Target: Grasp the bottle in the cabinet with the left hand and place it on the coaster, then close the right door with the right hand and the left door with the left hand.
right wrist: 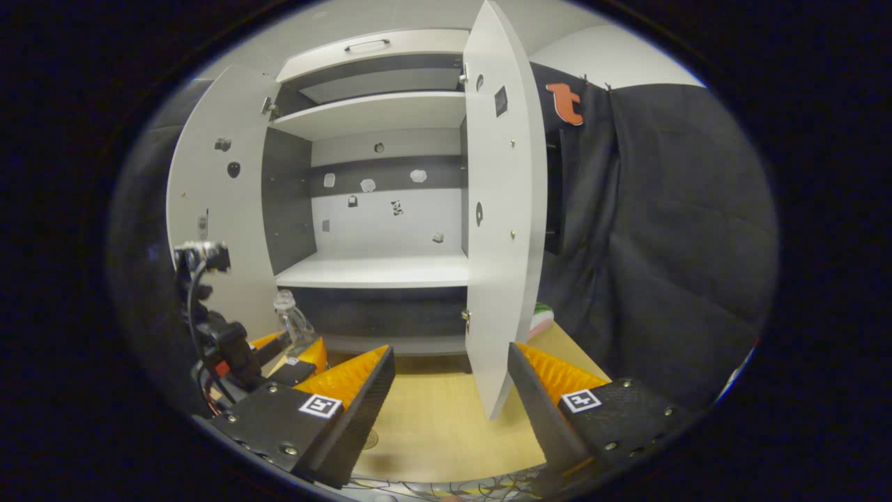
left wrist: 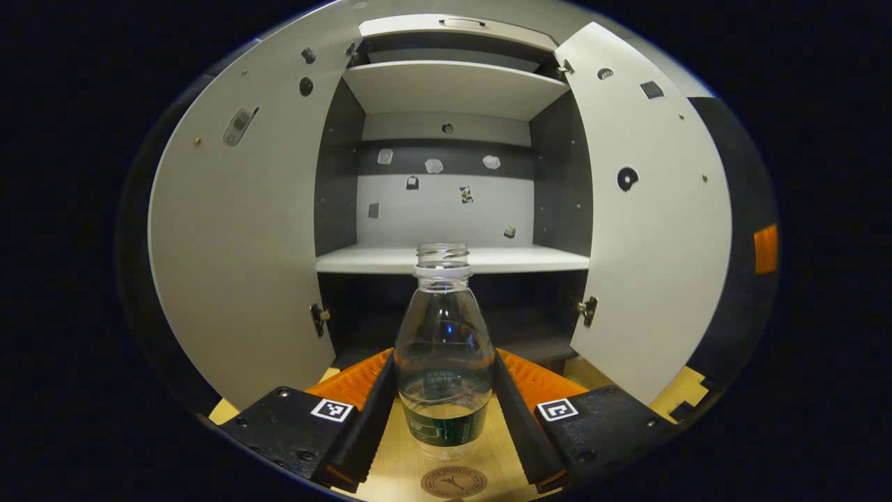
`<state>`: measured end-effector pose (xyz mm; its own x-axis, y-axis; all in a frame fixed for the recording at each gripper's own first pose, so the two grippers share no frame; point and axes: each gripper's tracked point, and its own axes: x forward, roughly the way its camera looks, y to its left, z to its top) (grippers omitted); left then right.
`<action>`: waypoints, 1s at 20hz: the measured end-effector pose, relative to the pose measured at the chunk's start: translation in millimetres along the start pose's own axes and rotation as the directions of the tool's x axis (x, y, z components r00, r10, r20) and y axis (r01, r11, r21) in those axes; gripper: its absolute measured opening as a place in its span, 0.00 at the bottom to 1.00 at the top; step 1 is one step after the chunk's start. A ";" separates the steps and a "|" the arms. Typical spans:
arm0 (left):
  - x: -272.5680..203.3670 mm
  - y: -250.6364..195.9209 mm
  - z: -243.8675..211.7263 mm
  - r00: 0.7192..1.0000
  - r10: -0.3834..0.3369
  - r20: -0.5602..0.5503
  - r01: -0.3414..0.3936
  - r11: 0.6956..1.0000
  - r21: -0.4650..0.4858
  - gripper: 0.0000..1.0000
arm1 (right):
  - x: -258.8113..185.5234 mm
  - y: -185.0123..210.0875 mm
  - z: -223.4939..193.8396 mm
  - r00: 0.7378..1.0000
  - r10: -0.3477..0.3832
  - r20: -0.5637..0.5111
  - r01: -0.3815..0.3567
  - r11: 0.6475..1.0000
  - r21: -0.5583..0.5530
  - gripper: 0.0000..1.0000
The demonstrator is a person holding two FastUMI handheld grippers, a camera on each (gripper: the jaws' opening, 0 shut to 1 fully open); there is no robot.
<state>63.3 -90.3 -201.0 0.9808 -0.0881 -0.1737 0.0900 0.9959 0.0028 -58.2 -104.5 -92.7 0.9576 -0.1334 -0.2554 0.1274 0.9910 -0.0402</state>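
In the left gripper view the left gripper (left wrist: 446, 411) has both fingers (left wrist: 369, 411) pressed against the sides of the bottle (left wrist: 444, 362), clenched on its lower body around the dark label. The bottle is clear, uncapped and upright, with a little liquid in it, and its base is above the wooden table (left wrist: 390, 467), whether touching it or not I cannot tell. The round coaster (left wrist: 454, 481) lies on the table at six o'clock from the bottle, just in front of its base. Beyond the bottle, at twelve o'clock, the cabinet (left wrist: 446, 209) stands with both doors swung wide: the left door (left wrist: 237, 244) at nine o'clock and the right door (left wrist: 648, 223) at three o'clock, with a pale shelf (left wrist: 453, 260) between them level with the bottle's neck. In the right gripper view the right gripper (right wrist: 453, 397) is spread wide and grips nothing; the lower edge of the right door (right wrist: 502, 230) hangs between its fingers without either finger pressing on it. At nine o'clock from there the left gripper (right wrist: 289, 352) shows farther off with the bottle (right wrist: 293, 324) held upright in front of the cabinet (right wrist: 376, 209). Black cloth (right wrist: 662, 244) hangs at three o'clock.
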 end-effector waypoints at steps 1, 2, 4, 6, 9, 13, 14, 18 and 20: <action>-1.7 -0.7 -14.9 1.000 0.004 -0.007 -0.004 1.000 0.004 0.81 | -2.2 -3.9 -5.6 1.000 -0.005 -0.012 0.005 1.000 -0.003 0.99; -4.7 -1.8 -27.1 1.000 0.006 -0.004 -0.006 1.000 0.005 0.81 | -3.3 -7.5 -10.7 1.000 -0.010 -0.025 0.010 1.000 -0.003 0.99; -5.0 -5.9 -50.6 1.000 0.011 -0.011 -0.011 1.000 0.022 0.81 | -6.9 -12.6 -21.6 0.999 -0.011 -0.052 0.011 1.000 -0.001 0.99; -5.7 -9.1 -72.1 0.999 0.014 -0.033 -0.012 0.999 0.051 0.81 | -6.9 -16.6 -33.0 0.997 -0.014 -0.080 0.014 1.000 -0.006 0.99; -9.4 -14.2 -98.2 0.998 0.008 -0.064 -0.005 0.999 0.054 0.82 | -4.0 -20.6 -46.5 0.993 -0.022 -0.113 0.021 1.000 -0.009 0.99; -9.5 -15.6 -118.6 0.998 0.007 -0.056 -0.003 0.997 0.071 0.82 | -3.3 -21.7 -59.2 0.990 -0.018 -0.140 0.016 1.000 -0.012 0.99; -8.9 -16.3 -119.5 0.999 0.008 -0.043 -0.006 0.998 0.060 0.82 | -3.4 -21.5 -59.7 0.989 -0.016 -0.144 0.015 1.000 -0.011 0.99; -7.0 -10.0 -133.7 0.997 0.042 -0.071 -0.038 0.998 0.056 0.82 | -5.1 -22.8 -65.4 0.987 -0.014 -0.157 0.010 1.000 -0.024 0.99; -6.7 -11.0 -131.8 0.998 0.036 -0.053 -0.033 0.997 0.064 0.82 | -7.0 -26.8 -66.3 0.987 -0.016 -0.161 0.012 1.000 -0.026 0.94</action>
<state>32.9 -98.2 -329.7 0.9729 -0.0512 -0.2253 0.0688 0.9951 0.0712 -85.5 -130.5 -153.9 0.9015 -0.1486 -0.4065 0.1321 0.9889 -0.0684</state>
